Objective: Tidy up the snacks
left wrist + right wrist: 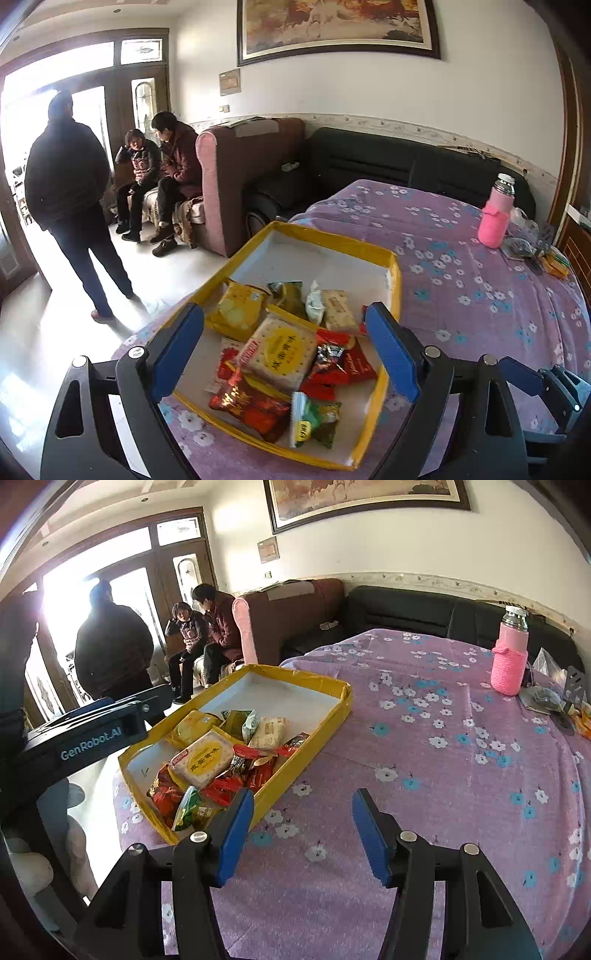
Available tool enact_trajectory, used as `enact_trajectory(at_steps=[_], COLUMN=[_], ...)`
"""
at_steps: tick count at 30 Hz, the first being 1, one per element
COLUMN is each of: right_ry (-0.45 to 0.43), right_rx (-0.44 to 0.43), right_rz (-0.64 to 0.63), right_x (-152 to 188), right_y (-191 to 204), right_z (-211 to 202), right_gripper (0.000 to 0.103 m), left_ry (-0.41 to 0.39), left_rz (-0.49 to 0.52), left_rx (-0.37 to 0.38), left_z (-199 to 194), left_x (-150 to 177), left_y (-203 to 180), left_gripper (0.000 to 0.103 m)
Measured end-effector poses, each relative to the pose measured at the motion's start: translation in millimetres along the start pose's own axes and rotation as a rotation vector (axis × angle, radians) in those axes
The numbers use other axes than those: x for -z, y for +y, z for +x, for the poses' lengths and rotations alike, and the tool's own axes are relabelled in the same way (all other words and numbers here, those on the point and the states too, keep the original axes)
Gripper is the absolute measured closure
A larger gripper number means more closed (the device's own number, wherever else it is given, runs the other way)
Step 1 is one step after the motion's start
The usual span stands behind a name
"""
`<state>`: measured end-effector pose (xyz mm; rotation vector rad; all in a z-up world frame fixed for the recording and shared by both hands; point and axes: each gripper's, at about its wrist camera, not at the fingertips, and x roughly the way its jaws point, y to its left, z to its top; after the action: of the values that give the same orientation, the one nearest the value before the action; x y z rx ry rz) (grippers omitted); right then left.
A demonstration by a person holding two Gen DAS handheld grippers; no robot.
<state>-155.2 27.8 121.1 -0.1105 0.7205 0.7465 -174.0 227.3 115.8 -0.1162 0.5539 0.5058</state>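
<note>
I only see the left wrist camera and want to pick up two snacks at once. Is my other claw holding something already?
Observer: No. The right claw is open with nothing between its fingers.
Operator: Is it over the snacks like my left one?
Observer: No. It hangs over the purple flowered cloth, not over any snack.
Operator: So where is the tray from there?
Observer: The yellow tray lies to the claw's left, its near corner beside the left finger.

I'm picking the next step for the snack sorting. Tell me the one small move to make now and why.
Probably lower the left claw onto the cracker pack. Both claws are open and empty, the left is over the yellow tray, and that pack lies on top of the pile. The right claw is over bare tablecloth.
</note>
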Motion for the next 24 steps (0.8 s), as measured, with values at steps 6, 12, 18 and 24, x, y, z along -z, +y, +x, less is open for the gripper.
enact_trajectory(at_steps=[6,12,18,24], right_ry=[0.004,0.012,0.017,-0.001], right_rx=[-0.012,-0.02,-0.024,-0.034], right_rz=[0.015,0.004,-0.019,-0.04], right_x=[7,12,16,15], right_y=[-1,7,18,27], right_z=[-2,-1,1,-2], right_gripper=[0.044,0.043,0.043,0.043], left_ry=[-0.011,-0.008,-0.071,-0.286], left_rz=[0.038,0.046,0.035,-0.009], left_rx=[-0.002,0.0,-0.031,-0.147], left_z=[-7,-8,-20,-68], left_x=[3,7,8,16], left_y=[-11,-12,-10,-4], left_gripper=[0.013,0.013,0.013,0.0])
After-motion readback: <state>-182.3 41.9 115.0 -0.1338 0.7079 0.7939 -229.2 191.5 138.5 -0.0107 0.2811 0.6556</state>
